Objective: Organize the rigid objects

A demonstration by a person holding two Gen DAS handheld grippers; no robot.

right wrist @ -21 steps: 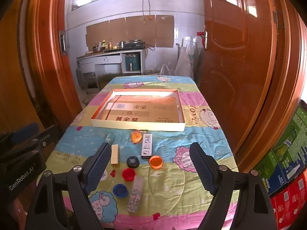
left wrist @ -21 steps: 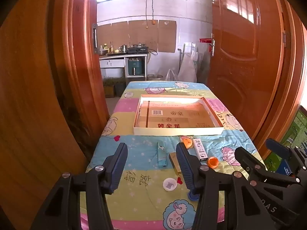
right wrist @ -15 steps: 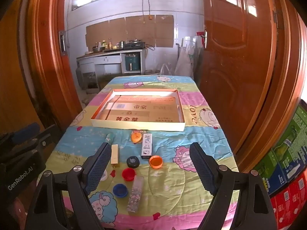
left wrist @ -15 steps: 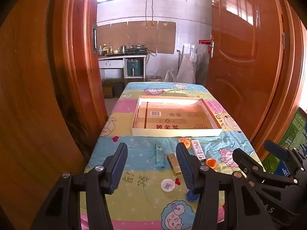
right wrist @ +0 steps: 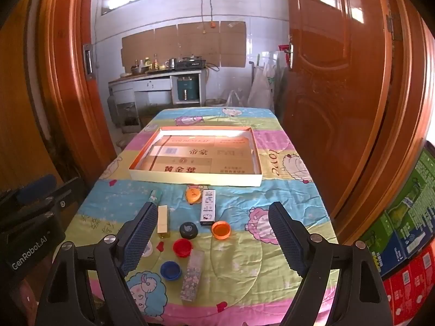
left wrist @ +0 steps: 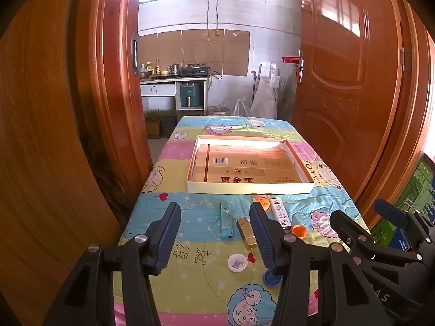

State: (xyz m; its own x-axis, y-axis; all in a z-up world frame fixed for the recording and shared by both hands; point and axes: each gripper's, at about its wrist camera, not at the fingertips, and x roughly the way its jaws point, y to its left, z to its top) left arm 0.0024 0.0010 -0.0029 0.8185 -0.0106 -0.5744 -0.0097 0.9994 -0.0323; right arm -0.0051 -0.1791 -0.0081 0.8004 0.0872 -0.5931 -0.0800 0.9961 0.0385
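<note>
A shallow cardboard tray (left wrist: 247, 188) (right wrist: 195, 179) lies mid-table. Before it lie small items: a teal lighter (left wrist: 225, 220), a gold lighter (left wrist: 246, 233) (right wrist: 162, 221), a white printed lighter (left wrist: 280, 213) (right wrist: 208, 210), a patterned lighter (right wrist: 193, 274), an orange cap (right wrist: 221, 229) (left wrist: 298, 230), a black cap (right wrist: 188, 230), a red cap (right wrist: 182, 247), a blue cap (right wrist: 170, 269) (left wrist: 272, 279), a white cap (left wrist: 237, 262) and an orange disc (right wrist: 193, 194). My left gripper (left wrist: 216, 237) and right gripper (right wrist: 210, 240) are open and empty, above the near table edge.
The table (right wrist: 285, 206) wears a cartoon-print cloth. Wooden doors (left wrist: 348, 95) flank both sides. Stacked colourful cartons (right wrist: 407, 231) stand right of the table. A kitchen counter (left wrist: 174, 81) is far behind. The right gripper's body (left wrist: 380, 244) shows in the left wrist view.
The left gripper has drawn back and risen slightly, so the table looks a little farther. The right gripper has barely moved. No item has shifted.
</note>
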